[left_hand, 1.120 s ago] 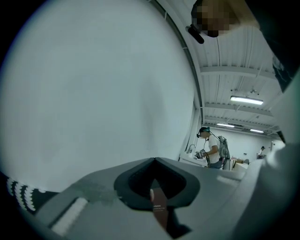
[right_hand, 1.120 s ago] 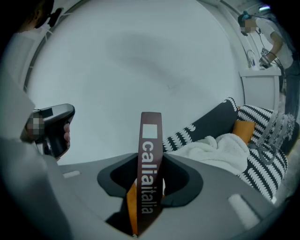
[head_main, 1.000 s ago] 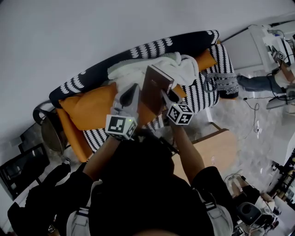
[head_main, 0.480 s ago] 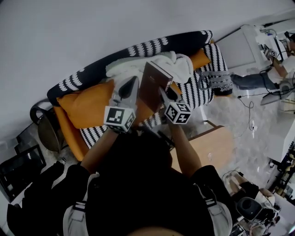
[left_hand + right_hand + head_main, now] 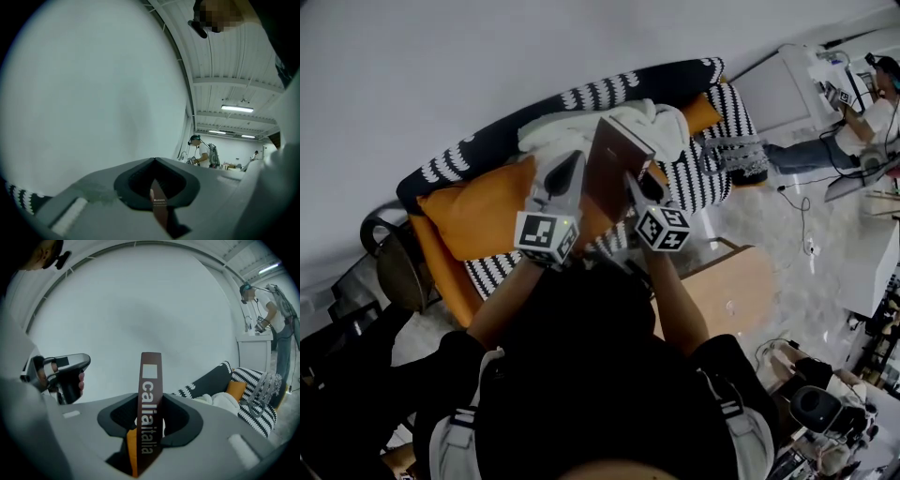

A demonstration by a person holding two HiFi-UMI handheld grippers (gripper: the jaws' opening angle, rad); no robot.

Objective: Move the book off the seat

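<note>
The book [image 5: 615,169] now stands a little higher above the sofa [image 5: 497,141] than before; the left gripper [image 5: 565,178] and the right gripper [image 5: 636,192] both pinch it; I judge only carrying it aside remains.

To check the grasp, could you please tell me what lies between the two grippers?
The brown book sits between the left gripper and the right gripper, clear in the head view; each gripper view shows it between its jaws.

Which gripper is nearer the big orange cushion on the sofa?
Left. The left gripper hangs over the orange cushion at its right end; the right gripper is across the book, farther right.
</note>
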